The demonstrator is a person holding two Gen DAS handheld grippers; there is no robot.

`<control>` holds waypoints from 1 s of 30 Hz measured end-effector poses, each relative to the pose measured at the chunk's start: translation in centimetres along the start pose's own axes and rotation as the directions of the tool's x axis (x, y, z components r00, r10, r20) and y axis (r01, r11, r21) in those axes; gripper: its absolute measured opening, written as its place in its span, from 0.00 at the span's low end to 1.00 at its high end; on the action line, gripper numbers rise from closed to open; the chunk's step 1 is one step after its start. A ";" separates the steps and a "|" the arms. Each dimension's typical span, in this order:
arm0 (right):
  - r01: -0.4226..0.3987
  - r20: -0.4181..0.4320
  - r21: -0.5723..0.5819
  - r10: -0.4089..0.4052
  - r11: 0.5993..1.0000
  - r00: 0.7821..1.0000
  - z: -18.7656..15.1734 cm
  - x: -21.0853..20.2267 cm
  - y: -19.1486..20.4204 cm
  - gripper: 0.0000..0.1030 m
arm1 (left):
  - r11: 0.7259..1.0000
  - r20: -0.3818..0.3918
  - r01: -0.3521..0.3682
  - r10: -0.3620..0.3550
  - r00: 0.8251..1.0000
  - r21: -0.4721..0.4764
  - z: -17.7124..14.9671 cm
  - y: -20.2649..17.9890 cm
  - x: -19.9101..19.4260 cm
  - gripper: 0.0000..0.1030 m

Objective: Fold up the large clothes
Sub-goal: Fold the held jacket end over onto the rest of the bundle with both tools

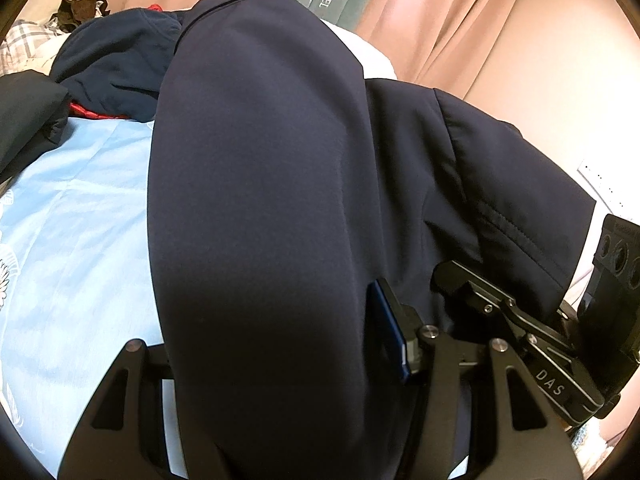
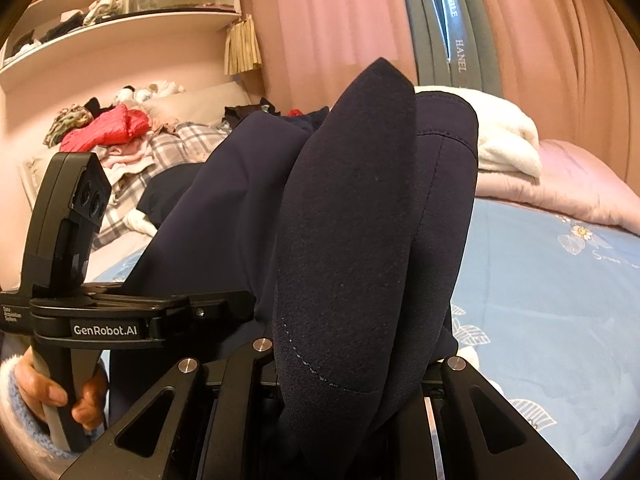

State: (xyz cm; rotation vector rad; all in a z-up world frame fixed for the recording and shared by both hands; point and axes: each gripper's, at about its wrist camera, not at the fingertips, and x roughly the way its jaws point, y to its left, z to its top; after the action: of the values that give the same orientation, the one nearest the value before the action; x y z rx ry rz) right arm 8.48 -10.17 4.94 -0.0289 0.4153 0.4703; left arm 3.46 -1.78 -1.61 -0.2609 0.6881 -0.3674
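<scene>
A: Both tongs, left gripper (image 1: 276, 360) and right gripper (image 2: 352, 384), pinch the navy garment (image 1: 260, 184) above the near blue bedsheet (image 1: 76, 216).

B: Best keep the edges level, lowering evenly.

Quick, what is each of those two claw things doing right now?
Left gripper: closed on the navy garment.
Right gripper: closed on a bunched fold of the same garment.

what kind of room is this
Most likely a bedroom at home. The work surface is a bed with a light blue flower-print sheet and a pink quilt; pink curtains hang behind it, and white wall shelves hold loose clothes above a pile of laundry.
</scene>
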 end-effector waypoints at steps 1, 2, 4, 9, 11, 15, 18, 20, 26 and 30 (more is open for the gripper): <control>0.004 -0.004 0.003 -0.004 1.000 1.000 0.0 0.2 -0.2 0.18 | 1.000 -0.005 -0.001 0.001 1.000 0.001 -0.1 -0.1 0.2 0.54; 0.006 -0.007 0.008 -0.006 1.000 1.000 -0.1 0.3 -0.4 0.18 | 1.000 -0.010 0.001 -0.001 1.000 0.001 0.0 -0.2 0.5 0.54; 0.010 -0.016 0.012 -0.010 1.000 1.000 -0.1 0.8 -0.7 0.18 | 1.000 -0.020 0.001 -0.001 1.000 0.000 0.0 -0.7 1.0 0.54; 0.021 -0.053 0.034 -0.019 0.999 0.998 -0.4 2.3 -1.4 0.18 | 1.000 -0.052 -0.010 0.010 0.999 -0.008 0.0 -1.3 2.6 0.54; 0.027 -0.074 0.035 -0.024 0.999 0.997 -0.7 3.1 -1.5 0.18 | 1.000 -0.069 -0.025 0.024 0.997 -0.010 -0.5 -1.6 3.1 0.54; 0.033 -0.108 0.043 -0.028 0.999 0.994 -1.1 4.5 -1.7 0.18 | 0.999 -0.099 -0.048 0.046 0.994 -0.015 -0.7 -2.1 3.9 0.54; 0.036 -0.133 0.054 -0.029 0.998 0.991 -1.2 5.4 -2.1 0.18 | 0.998 -0.124 -0.061 0.057 0.991 -0.026 -1.2 -2.3 4.4 0.54; 0.037 -0.148 0.063 -0.027 0.997 0.989 -1.3 5.8 -2.5 0.18 | 0.997 -0.140 -0.069 0.063 0.988 -0.035 -1.4 -2.4 4.6 0.54; 0.013 -0.166 0.136 0.010 0.991 0.986 -1.6 6.6 -4.2 0.19 | 0.995 -0.165 -0.076 0.064 0.984 -0.069 -2.1 -2.6 4.7 0.57; -0.007 -0.175 0.233 0.049 0.972 0.983 -2.3 7.0 -6.0 0.20 | 0.994 -0.171 -0.079 0.065 0.983 -0.075 -2.7 -3.2 4.2 0.58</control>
State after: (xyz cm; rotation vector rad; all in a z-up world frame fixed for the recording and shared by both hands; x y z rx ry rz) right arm 15.90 -12.75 -0.33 0.1620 0.6475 0.4461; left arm 3.90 -6.71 -4.90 -0.2835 0.8779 -0.2946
